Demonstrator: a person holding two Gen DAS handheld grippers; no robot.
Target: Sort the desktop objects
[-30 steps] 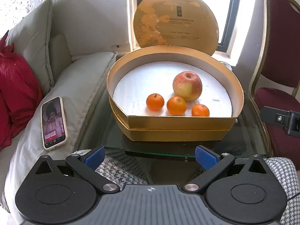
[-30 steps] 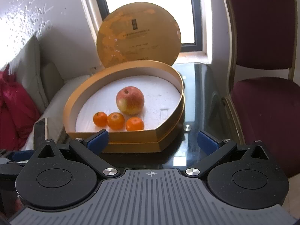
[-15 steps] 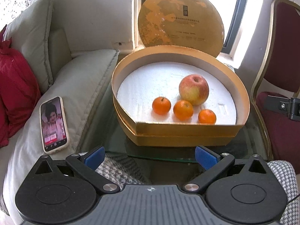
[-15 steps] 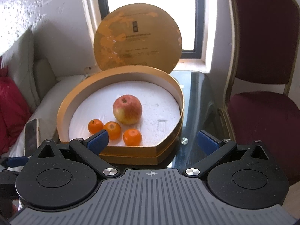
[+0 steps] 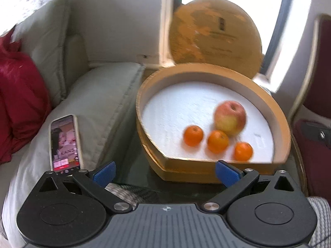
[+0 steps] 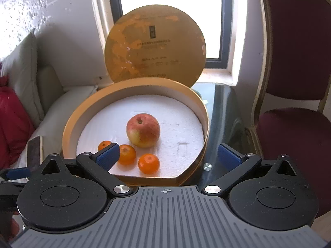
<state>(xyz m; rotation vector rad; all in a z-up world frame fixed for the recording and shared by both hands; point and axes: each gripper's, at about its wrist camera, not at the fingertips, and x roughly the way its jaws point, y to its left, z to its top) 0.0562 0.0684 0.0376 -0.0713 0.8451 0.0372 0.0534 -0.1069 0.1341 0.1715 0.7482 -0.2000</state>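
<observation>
Here the fruit lies in the box (image 6: 68,136), a gold, round-backed one lined with white foam: an apple (image 6: 143,130) near the middle and three oranges in a loose row toward the front wall. In the right wrist view the nearest orange (image 6: 149,163) sits at about 6 o'clock from the apple, a second (image 6: 126,154) at 7 o'clock, just beside the first, and a third (image 6: 104,145) at 8 o'clock, half hidden behind a blue pad. The lid (image 6: 155,45) stands upright at the box's 12 o'clock, against the window.

The right gripper (image 6: 168,155) hovers low over the front wall, jaws wide apart and empty. The left gripper (image 5: 165,170) is likewise spread and empty, short of the box; its view is blurred.

I judge the step to be a reach for one fruit, probably the nearest orange. To do it well, come down from above so the fingers clear the wall, and set one pad at its 3 o'clock and one at its 9, where there is bare foam. Close gently; the fruit is round and may roll or squirt free. Avoid nudging its neighbour.

The box rests on a glass table (image 6: 225,111). A phone (image 5: 65,143) lies on the sofa (image 5: 99,95) at the box's 9 o'clock, a chair (image 6: 293,62) at its 3.
</observation>
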